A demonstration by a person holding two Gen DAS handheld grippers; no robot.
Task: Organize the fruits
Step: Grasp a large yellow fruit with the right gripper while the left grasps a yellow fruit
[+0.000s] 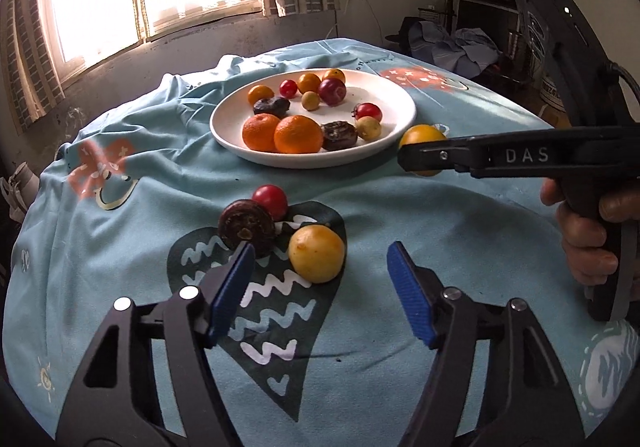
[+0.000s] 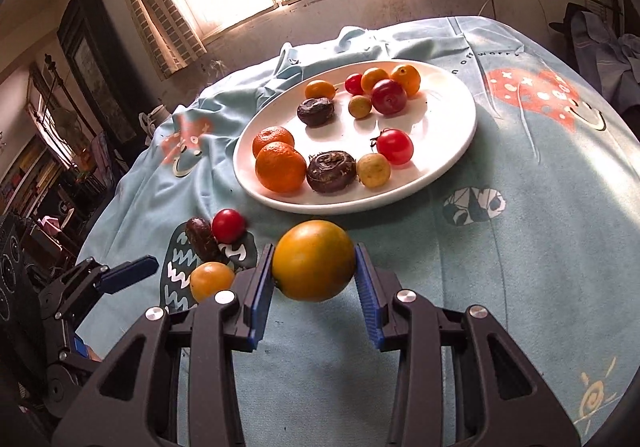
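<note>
Fruits are being gathered onto a white plate (image 2: pixel 452 163) on a cloth-covered surface (image 2: pixel 540 247), and one yellow-orange fruit (image 2: pixel 314 260) is riding clamped between the right gripper's (image 2: pixel 314 271) fingers, both blue pads pressing on its sides. It is hanging clear of the cloth, with the plate's near rim lying just ahead of the fingertips. That rim is the one edge the fruit is having to clear; beyond it, bare white room is showing on the plate's right half, behind a red tomato (image 2: pixel 395 146) and a small yellow fruit (image 2: pixel 373 170).

Three pieces are waiting on the cloth off the left of these fingers: a yellow fruit (image 1: pixel 317 253), a dark wrinkled fruit (image 1: pixel 247 225) and a red tomato (image 1: pixel 271 202), bunched together and touching. The left gripper (image 1: pixel 320 287) is the nearer one to them, its fingers standing apart and empty, the yellow fruit sitting just ahead between the tips and closer to the left finger. All three are roundish, offering no long axis to line up on. Open cloth is lying around the group, with the plate well beyond.
</note>
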